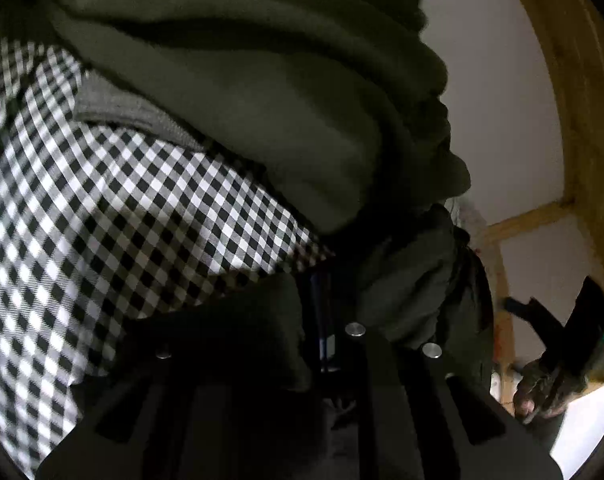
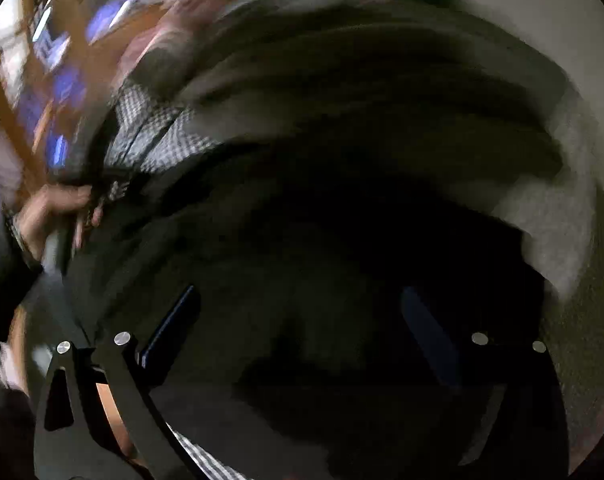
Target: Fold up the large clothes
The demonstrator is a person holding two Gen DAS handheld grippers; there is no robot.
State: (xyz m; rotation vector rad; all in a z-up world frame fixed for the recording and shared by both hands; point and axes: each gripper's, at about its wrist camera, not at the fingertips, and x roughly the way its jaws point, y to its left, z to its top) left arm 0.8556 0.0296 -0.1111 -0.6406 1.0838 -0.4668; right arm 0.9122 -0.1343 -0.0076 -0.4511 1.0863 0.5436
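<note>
From my left wrist view, the dark green garment (image 1: 238, 92) fills most of the frame, bunched in thick rolls from the upper left down to the centre, its right edge a bumpy outline against the pale wall (image 1: 498, 92). Below it, a black-and-white checked cloth (image 1: 114, 208) spreads across the left half, its upper edge tucked under the green folds. A strip of grey ribbed fabric (image 1: 114, 110) shows between the two at left centre. Open room shows only on the right, where the wall is crossed by a wooden frame (image 1: 574, 92). The left gripper (image 1: 326, 344) sits at bottom centre, its fingers drawn close together with dark cloth pinched between them. At the lower right edge, the right gripper (image 1: 558, 320) appears small, held by a hand (image 1: 542, 392).

My right wrist view is heavily blurred. The same garment (image 2: 342, 120) covers nearly everything, with the checked cloth (image 2: 158, 136) a small patch at left centre and a pale surface (image 2: 562, 184) along the right edge. The right gripper (image 2: 298, 332) has its fingers spread wide apart at the bottom, with dark cloth lying in the gap; I cannot tell whether they touch it. The left hand (image 2: 50, 216) is at the left edge.
</note>
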